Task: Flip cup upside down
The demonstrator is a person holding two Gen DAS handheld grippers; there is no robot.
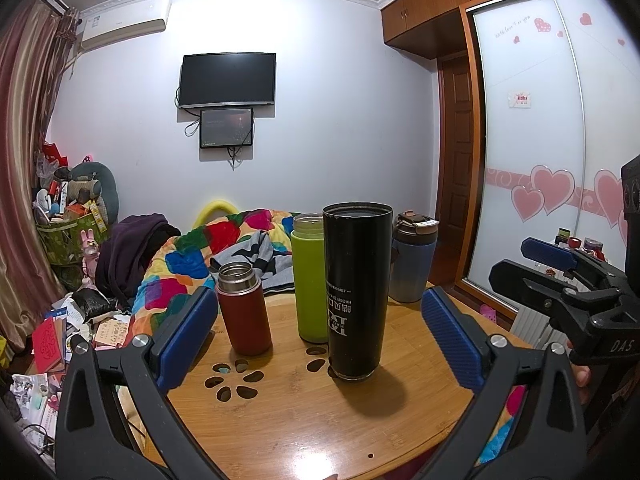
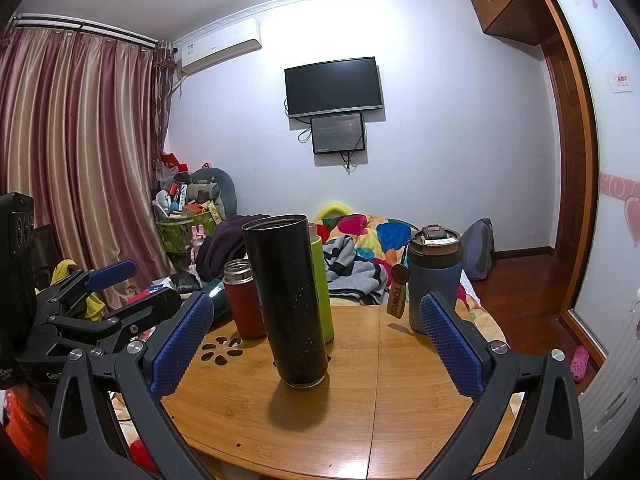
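A tall black cup (image 1: 357,292) stands on the round wooden table (image 1: 320,420), its white lettering upside down. It also shows in the right wrist view (image 2: 290,300). My left gripper (image 1: 320,332) is open and empty, its blue pads (image 1: 188,336) apart on either side of the cups, short of them. My right gripper (image 2: 316,340) is open and empty, facing the black cup from a short way back. The right gripper also shows at the right edge of the left wrist view (image 1: 560,268).
A red flask (image 1: 244,308), a green bottle (image 1: 308,276) and a blue lidded tumbler (image 1: 414,256) stand behind the black cup. A bed with a colourful quilt (image 1: 192,264) lies beyond the table. Clutter covers the floor at left (image 1: 60,332). A wardrobe (image 1: 540,140) stands at right.
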